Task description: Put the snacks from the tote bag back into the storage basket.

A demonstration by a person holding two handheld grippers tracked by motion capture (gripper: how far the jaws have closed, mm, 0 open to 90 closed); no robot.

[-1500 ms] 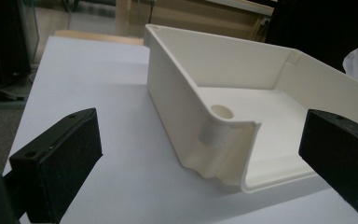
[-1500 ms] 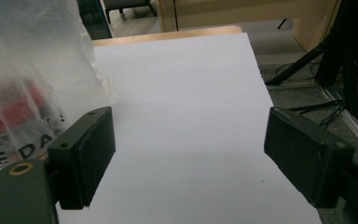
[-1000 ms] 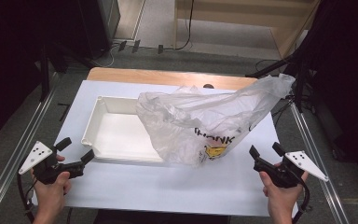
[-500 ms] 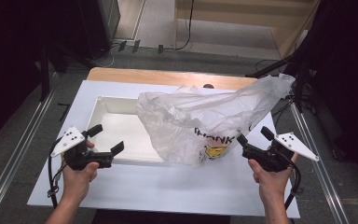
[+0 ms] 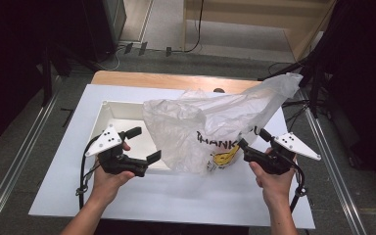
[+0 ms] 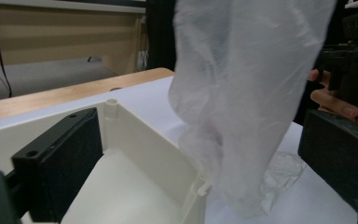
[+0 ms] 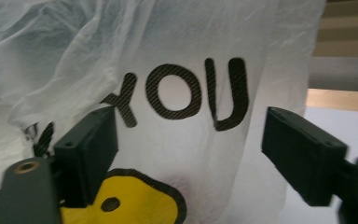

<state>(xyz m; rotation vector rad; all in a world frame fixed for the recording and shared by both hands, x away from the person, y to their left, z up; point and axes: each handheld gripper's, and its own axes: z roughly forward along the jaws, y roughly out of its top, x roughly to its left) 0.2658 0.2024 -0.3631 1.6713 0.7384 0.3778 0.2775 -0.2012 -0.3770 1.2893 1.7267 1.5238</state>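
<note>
Holding a pair of tongs in each hand, I have both sets turned toward the plastic bag (image 5: 215, 127) that stands crumpled and tall on the white bench (image 5: 186, 196). It sits toward the right half of the bench, its left side draped over the right end of the shallow white tray (image 5: 115, 111), its top corner leaning out toward the far right corner of the bench. Black lettering and a yellow face show on the side nearest me.

My right tongs (image 5: 252, 145) are close against the bag's near right face. In the right gripper view the jaws stand wide, the printed "YOU" framed between them, and they have just been closing a little (nothing is pinched yet: the film lies in the gap but the pads are off it). The bag (image 7: 182, 70) sits right up against that camera.

My left tongs (image 5: 143, 144) hang over the near right part of the tray, just beside the bag's left flank. Their jaws are spread wide with nothing held; in the left gripper view one jaw lies over the tray (image 6: 135, 135) and the other toward the bag (image 6: 247, 102), with the tray's corner and the bag's hanging edge between them. Beyond the bag that view catches my right hand (image 6: 349, 93).
</note>
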